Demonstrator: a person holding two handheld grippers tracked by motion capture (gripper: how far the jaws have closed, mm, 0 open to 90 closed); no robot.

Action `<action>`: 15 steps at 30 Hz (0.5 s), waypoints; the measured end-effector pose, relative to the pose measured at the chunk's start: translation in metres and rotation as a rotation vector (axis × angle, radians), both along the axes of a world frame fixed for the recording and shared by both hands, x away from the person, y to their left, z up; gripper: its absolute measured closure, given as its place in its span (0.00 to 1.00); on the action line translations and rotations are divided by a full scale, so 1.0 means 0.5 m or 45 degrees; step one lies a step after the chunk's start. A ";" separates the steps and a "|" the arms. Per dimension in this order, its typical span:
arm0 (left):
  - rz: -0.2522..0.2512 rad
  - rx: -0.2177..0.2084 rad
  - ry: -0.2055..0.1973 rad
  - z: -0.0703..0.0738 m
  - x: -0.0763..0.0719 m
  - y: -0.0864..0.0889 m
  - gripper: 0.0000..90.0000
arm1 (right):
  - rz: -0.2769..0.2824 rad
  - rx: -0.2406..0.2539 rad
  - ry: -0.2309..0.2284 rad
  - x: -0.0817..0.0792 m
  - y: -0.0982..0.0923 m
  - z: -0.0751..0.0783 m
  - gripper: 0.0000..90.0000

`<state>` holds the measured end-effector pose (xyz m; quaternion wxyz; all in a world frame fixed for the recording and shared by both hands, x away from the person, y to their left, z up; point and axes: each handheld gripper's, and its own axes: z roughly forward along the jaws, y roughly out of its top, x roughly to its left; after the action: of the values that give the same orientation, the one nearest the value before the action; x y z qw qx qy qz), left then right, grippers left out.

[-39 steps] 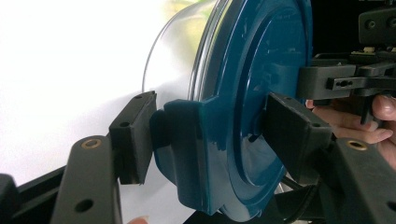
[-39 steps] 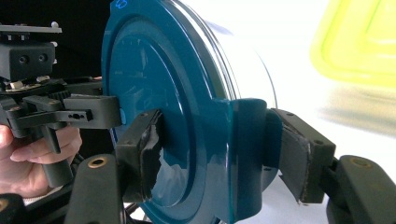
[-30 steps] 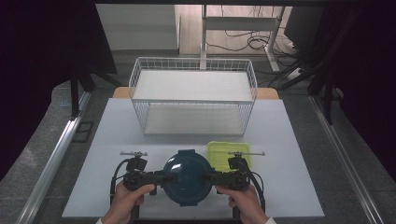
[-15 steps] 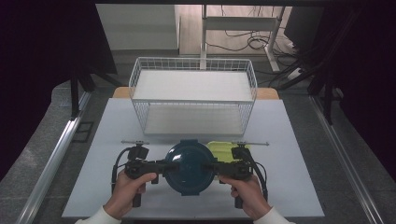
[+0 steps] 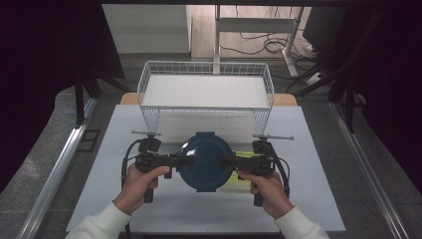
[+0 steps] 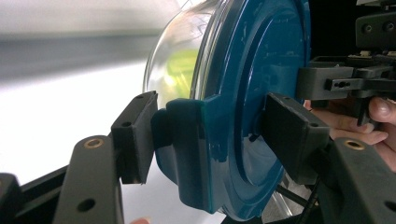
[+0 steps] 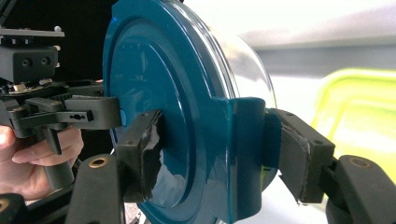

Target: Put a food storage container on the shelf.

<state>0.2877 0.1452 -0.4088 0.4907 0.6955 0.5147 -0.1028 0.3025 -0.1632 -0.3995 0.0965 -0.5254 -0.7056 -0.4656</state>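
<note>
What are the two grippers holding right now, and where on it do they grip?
Both hold one round glass container with a teal lid: the left gripper clamps the lid's left clip tab, the right gripper the right one.

Just beyond the fingertips of both grippers, the white wire basket point(image 5: 206, 94) stands across the table point(image 5: 318, 149), its near wall barring the way forward. Under the right gripper point(image 5: 226, 163) fingers lies a yellow-green container point(image 5: 240, 183). Outward of each set of fingers, to either side, the white tabletop lies bare and passable.
</note>
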 end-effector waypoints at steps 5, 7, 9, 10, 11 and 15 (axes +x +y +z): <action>0.002 -0.003 -0.019 0.022 0.013 0.002 0.42 | -0.003 0.001 -0.017 0.014 0.001 0.024 0.41; 0.001 -0.002 -0.029 0.033 0.019 0.002 0.42 | -0.008 0.007 -0.027 0.019 0.002 0.034 0.41; -0.001 -0.003 -0.034 0.044 0.026 0.003 0.42 | -0.007 0.006 -0.033 0.025 0.002 0.045 0.41; 0.002 -0.003 -0.037 0.050 0.029 0.003 0.42 | -0.008 0.007 -0.038 0.027 0.003 0.050 0.41; -0.001 -0.001 -0.041 0.054 0.032 0.004 0.42 | -0.007 0.005 -0.042 0.031 0.003 0.056 0.41; 0.003 -0.002 -0.059 0.074 0.043 0.004 0.42 | -0.011 0.011 -0.057 0.042 0.004 0.074 0.41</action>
<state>0.3090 0.1470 -0.3719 0.5033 0.6965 0.5040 -0.0865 0.3233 -0.1614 -0.3624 0.0810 -0.5176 -0.7032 -0.4807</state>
